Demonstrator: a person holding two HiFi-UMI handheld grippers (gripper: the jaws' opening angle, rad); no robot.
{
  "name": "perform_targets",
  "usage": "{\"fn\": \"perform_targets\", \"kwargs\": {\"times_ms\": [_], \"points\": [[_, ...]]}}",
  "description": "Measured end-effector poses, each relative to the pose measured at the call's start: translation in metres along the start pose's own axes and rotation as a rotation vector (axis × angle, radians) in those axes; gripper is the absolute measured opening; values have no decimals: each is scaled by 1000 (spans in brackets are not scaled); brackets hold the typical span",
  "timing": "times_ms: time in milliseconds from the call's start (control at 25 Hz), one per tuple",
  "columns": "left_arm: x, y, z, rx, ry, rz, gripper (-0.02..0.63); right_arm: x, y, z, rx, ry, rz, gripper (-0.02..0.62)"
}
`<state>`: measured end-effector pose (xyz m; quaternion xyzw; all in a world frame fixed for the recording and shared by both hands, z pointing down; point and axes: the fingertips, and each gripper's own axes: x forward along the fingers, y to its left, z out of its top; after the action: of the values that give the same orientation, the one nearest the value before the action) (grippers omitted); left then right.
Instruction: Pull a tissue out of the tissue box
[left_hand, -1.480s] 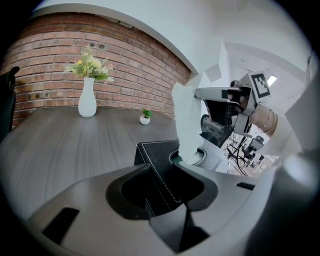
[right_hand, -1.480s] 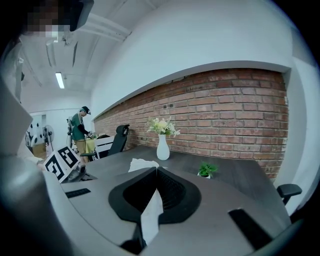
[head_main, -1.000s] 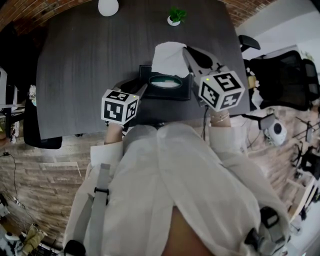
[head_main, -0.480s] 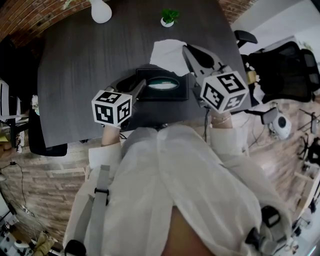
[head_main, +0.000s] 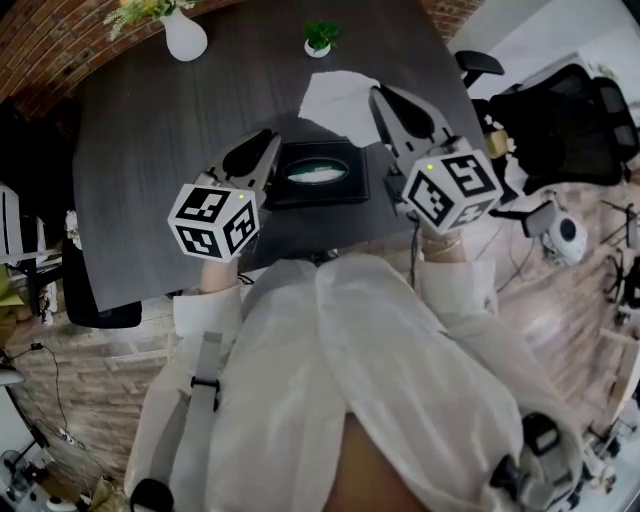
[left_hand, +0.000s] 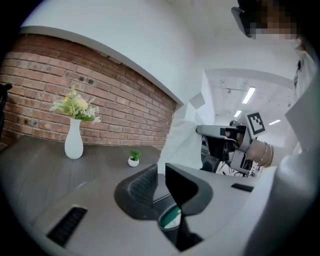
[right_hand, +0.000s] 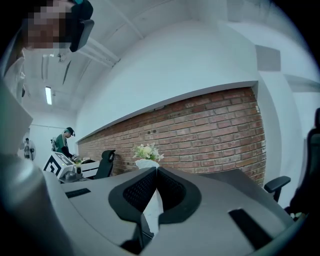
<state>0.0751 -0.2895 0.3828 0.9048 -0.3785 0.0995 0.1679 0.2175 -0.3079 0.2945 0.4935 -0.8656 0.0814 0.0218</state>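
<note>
The right gripper is pinching the tissue, its jaws closed tight on the sheet, and is holding it up beyond the far edge of the box. The left gripper is hovering just above the box's left end. Its jaws have just been closing and are standing part-way apart with nothing between them — only the box's oval slot is showing through the gap.

The pull is looking all but done: 1 sheet is hanging spread out above the box, though whether its lower corner is clearing the slot I cannot tell. What is remaining, as I judge it, is drawing the sheet fully free and away.

The box is sitting on the table, and more white tissue is showing inside its slot.
</note>
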Motion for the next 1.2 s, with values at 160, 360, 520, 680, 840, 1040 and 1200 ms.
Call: {"fn": "perform_targets", "kwargs": {"times_ms": [160,360,520,680,840,1040,1200], "points": [[5,-9,17,41,-46,-9,38,-12,-8,7,33,-57,-43,8],[9,-21,29,34,-72,-56,17,-25,-17,10,69,-97,-88,8],[15,-28,26,15,-56,-87,14,-33,-21,6,130,-127,-100,8],[18,-35,22,54,-26,-89,11,-38,-20,0,152,-135,-97,8],[21,-38,18,64,0,-89,8,-39,-14,-9,165,-117,-79,8],[23,-47,14,92,11,-100,6,-39,-7,-17,179,-104,-65,8],[24,-47,9,81,27,-89,5,-39,-5,-24,176,-88,-63,8]]}}
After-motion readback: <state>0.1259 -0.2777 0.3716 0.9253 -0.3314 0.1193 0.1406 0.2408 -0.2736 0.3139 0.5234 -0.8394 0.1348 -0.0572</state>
